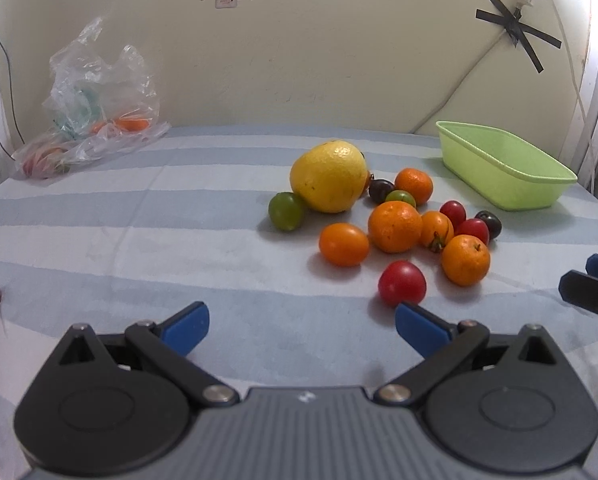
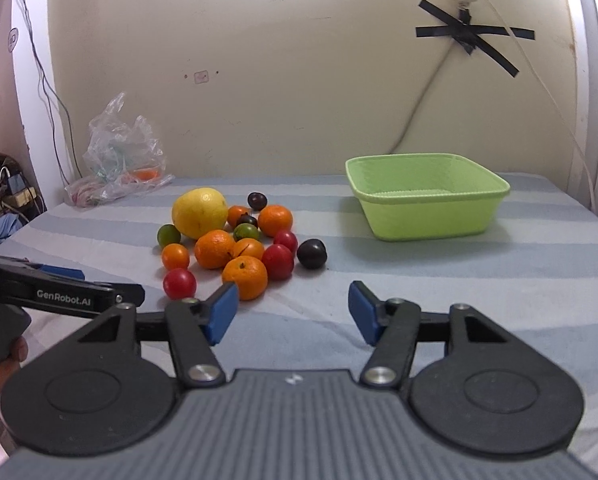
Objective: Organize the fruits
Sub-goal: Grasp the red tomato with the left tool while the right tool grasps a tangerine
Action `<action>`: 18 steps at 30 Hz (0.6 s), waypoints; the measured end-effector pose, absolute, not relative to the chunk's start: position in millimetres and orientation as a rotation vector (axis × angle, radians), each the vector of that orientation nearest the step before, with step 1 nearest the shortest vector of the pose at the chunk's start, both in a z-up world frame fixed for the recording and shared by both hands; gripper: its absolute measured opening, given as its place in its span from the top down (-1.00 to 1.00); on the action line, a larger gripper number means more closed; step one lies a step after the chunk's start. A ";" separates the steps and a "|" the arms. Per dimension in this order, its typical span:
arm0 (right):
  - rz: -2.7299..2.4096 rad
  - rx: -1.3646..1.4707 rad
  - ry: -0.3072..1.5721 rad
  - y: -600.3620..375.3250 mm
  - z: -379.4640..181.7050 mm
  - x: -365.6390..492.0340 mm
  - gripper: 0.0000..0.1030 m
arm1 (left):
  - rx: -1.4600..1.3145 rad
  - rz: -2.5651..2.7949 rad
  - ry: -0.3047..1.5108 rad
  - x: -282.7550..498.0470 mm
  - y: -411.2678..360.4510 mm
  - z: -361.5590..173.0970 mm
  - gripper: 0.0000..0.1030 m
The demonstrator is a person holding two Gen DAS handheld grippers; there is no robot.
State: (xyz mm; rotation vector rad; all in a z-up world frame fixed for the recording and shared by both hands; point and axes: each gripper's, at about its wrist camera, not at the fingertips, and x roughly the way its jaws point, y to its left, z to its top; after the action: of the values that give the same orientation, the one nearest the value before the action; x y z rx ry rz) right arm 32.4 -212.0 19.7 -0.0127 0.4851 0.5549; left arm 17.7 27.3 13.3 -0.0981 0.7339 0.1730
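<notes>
One basket (image 2: 427, 216), long axis running left-right, upright.

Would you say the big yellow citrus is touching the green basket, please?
Apart. The right wrist view shows a wide stretch of bare striped cloth between the yellow citrus and the green basket.

The only wording that can be read is "GenRobot.AI", printed in pale letters along the black side of the left gripper (image 2: 59, 292), which reaches in at the left edge of the right wrist view. A small white mark sits on the grey ribbed body of each gripper at the lower middle of both views, too small to make out. The little sticker (image 1: 225, 1) on the wall, at the top of the left wrist view, is blurred beyond reading.
</notes>
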 end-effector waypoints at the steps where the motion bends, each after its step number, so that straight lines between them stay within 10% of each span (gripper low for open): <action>1: 0.560 -0.019 0.486 -210.7 19.8 33.2 -0.20 | -0.095 0.172 0.732 18.7 26.9 13.1 -0.99; 14: 0.653 -0.088 0.552 -198.0 16.4 55.0 0.01 | 0.074 0.028 0.613 16.7 -2.5 17.6 -0.74; 18: 0.704 -0.090 0.582 -192.2 16.0 69.0 0.10 | 0.068 -0.024 0.638 30.4 -5.6 13.2 -0.19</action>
State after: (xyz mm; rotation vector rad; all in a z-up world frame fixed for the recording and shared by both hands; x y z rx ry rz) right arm 69.0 -192.2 16.0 -0.0901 0.5822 0.7035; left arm 30.4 -5.6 13.2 0.0677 0.6381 -0.0244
